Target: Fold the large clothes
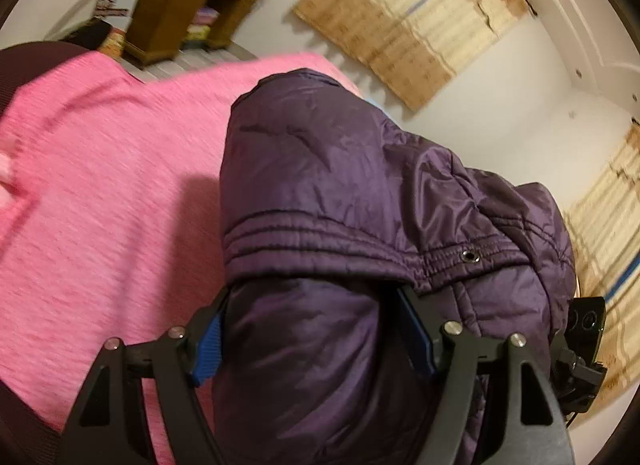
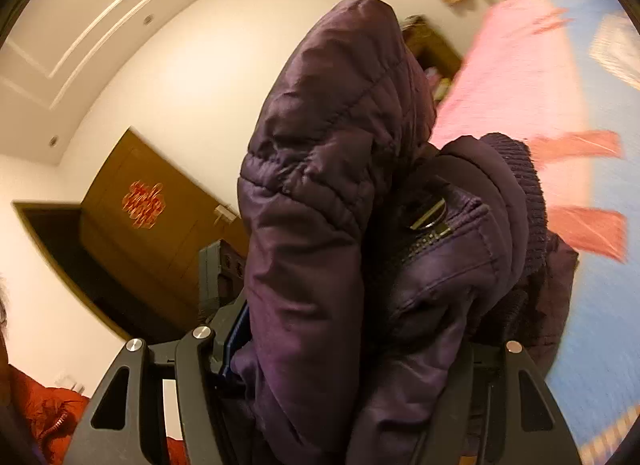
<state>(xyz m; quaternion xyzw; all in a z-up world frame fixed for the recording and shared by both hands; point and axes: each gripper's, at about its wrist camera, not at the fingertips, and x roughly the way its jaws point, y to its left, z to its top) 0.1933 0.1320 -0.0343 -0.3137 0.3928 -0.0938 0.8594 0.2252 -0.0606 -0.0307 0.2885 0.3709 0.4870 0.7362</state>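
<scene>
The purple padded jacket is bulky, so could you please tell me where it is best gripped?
Grip the purple jacket at its stitched hem band, coming edge-on from the open side. That band is flatter and firmer than the puffy panels, which bulge between the left gripper.

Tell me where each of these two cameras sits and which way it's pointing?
Left wrist: on the left hand-held gripper, looking along its fingers at the purple jacket clamped between them, the pink blanket and curtains beyond.
Right wrist: on the right hand-held gripper, tilted up toward the wall, ceiling and a brown door, jacket filling the middle.
Shared: the same jacket and pink blanket; each glimpses the other gripper's black body.
</scene>
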